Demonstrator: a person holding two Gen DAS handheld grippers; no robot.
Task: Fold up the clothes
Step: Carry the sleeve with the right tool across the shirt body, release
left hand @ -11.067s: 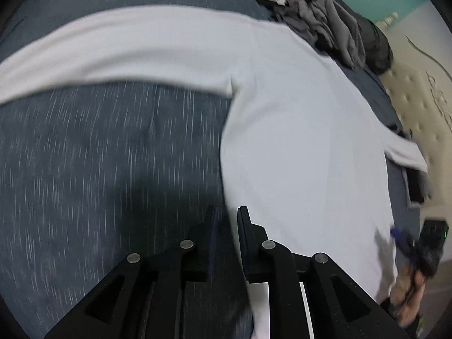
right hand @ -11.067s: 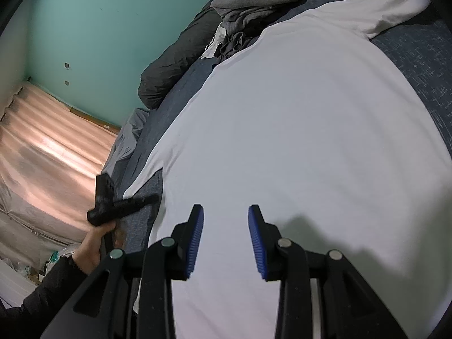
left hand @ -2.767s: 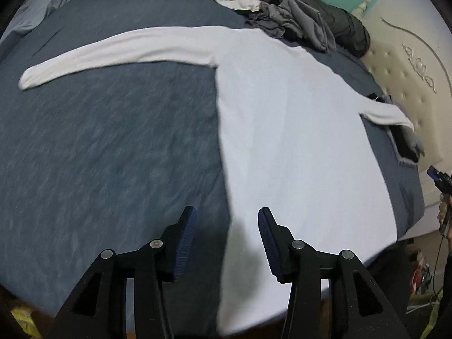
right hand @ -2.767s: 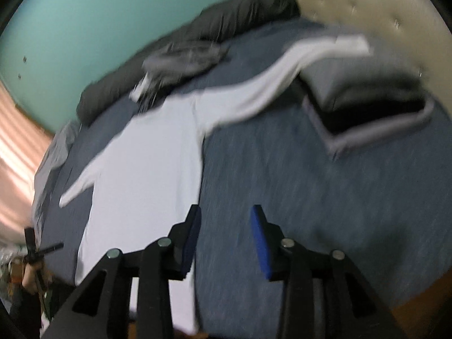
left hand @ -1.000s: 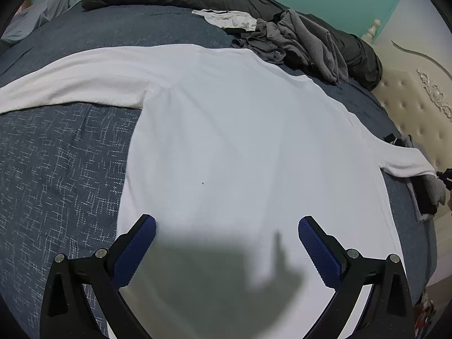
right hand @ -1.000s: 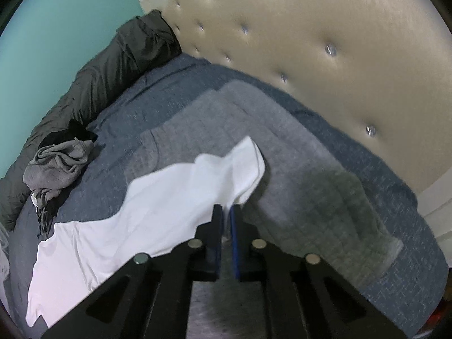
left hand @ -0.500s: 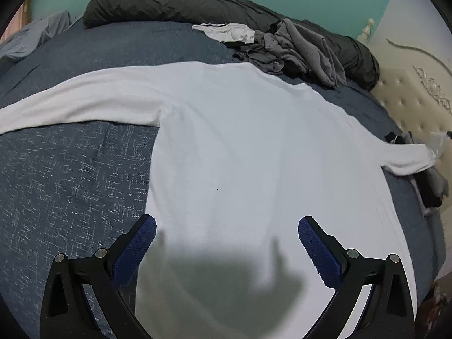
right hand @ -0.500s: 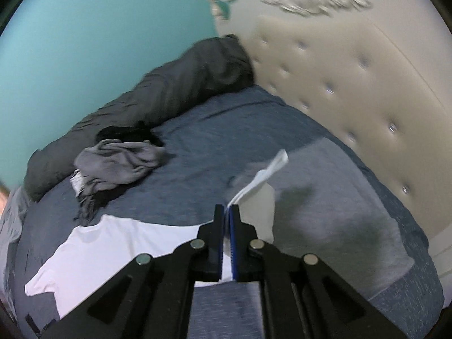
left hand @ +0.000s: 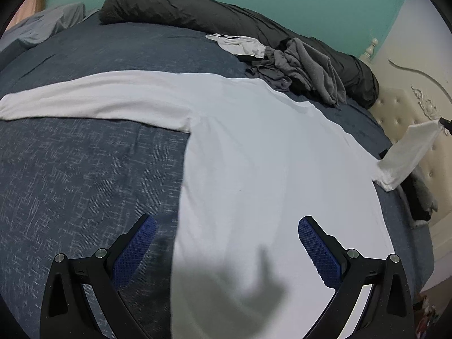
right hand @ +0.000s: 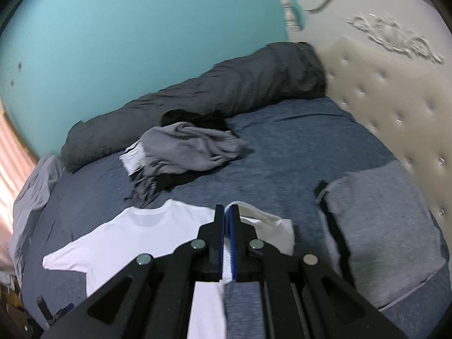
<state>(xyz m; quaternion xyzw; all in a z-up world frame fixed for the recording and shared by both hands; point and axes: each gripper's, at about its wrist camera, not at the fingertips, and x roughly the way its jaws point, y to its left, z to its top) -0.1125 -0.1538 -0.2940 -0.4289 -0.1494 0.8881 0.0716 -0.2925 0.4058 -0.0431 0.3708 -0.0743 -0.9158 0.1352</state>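
Note:
A white long-sleeved shirt (left hand: 254, 155) lies flat on the blue bed cover, one sleeve (left hand: 93, 99) stretched out to the left. My left gripper (left hand: 226, 243) hovers wide open above the shirt's lower body, holding nothing. The other sleeve (left hand: 409, 152) is lifted off the bed at the far right. My right gripper (right hand: 226, 214) is shut on that sleeve's cuff (right hand: 265, 223), with the white shirt (right hand: 135, 234) trailing down to the left below it.
A heap of grey clothes (left hand: 305, 65) and a white garment (left hand: 240, 45) lie past the shirt's collar. A dark rolled duvet (right hand: 212, 96) runs along the teal wall. Folded grey and black clothes (right hand: 381, 220) sit by the tufted headboard (right hand: 395, 90).
My right gripper has lifted the sleeve cuff higher off the folded clothes and carried it back toward the shirt's body. The left gripper stays wide open, drawn back slightly over the shirt.

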